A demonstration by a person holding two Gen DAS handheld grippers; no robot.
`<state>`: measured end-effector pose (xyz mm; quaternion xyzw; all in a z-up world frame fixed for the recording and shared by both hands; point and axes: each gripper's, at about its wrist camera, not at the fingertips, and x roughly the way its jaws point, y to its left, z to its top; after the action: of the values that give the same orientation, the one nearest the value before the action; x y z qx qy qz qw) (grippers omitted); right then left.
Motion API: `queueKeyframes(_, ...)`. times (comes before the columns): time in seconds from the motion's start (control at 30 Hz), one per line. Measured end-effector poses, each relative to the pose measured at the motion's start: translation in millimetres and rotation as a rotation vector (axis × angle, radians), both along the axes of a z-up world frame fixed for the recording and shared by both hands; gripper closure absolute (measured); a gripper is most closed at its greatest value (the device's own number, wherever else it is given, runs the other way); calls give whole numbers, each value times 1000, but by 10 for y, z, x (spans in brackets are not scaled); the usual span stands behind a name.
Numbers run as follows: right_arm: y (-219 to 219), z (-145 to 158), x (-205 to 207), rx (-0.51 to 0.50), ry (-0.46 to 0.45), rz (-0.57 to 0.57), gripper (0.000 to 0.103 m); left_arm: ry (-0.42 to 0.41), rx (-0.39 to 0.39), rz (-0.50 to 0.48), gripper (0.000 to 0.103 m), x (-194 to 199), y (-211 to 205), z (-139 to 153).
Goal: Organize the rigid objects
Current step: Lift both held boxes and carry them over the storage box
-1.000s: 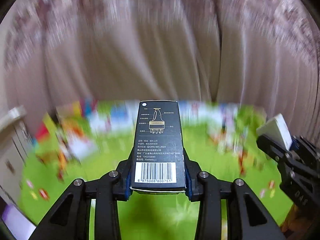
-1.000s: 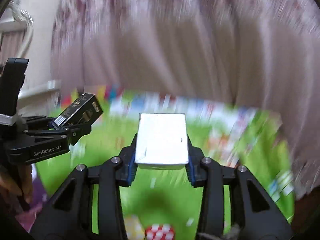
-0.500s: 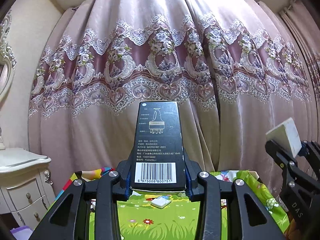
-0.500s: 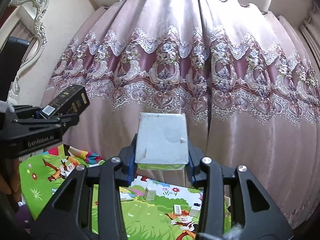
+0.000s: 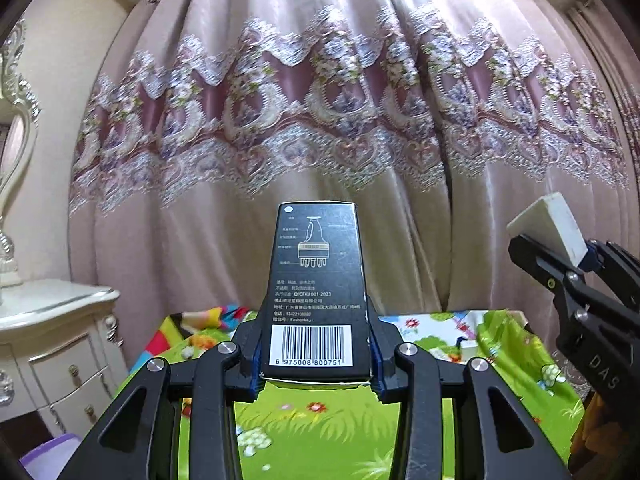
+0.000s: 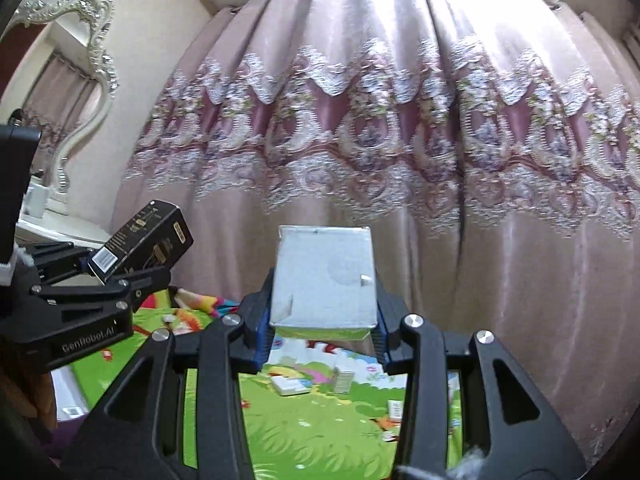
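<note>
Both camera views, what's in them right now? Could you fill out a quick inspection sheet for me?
Surface: green cartoon-print play mat, mostly bare.
Job's things: black barcoded cardboard box and white rectangular box, both held up off the mat.
Clutter: small white boxes scattered on the mat.
Grippers: left gripper shut on the black box; right gripper shut on the white box.
Cables: nothing seen.
Surroundings: pink embroidered curtain, cream carved dresser, ornate mirror.

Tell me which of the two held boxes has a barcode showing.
The black box clamped in the left gripper: a white barcode label sits at its near end. The white box in the right gripper shows plain faces, no barcode.
</note>
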<state>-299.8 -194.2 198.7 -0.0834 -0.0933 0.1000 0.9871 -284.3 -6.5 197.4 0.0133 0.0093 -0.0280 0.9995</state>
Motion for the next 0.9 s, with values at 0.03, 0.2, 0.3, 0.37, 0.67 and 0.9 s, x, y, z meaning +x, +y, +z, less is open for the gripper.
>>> queueKeyframes(0.03, 62, 7, -1, -6, 11, 27, 59, 12, -8, 17, 63, -32, 81, -20)
queueKeyframes(0.2, 402, 40, 43, -55, 80, 175, 59, 79, -31, 83, 63, -120, 393, -107)
queueKeyframes(0.3, 656, 26, 105, -97, 149, 273, 59, 135, -48, 128, 63, -166, 618, -189)
queueKeyframes(0.37, 795, 1, 147, -110, 197, 337, 59, 168, -69, 156, 63, -208, 778, -239)
queueKeyframes(0.67, 1370, -28, 247, -152, 341, 545, 59, 266, -146, 281, 63, -418, 1425, -427)
queueKeyframes(0.9, 1795, -137, 299, -240, 451, 650, 59, 324, -189, 355, 63, -570, 1785, -598)
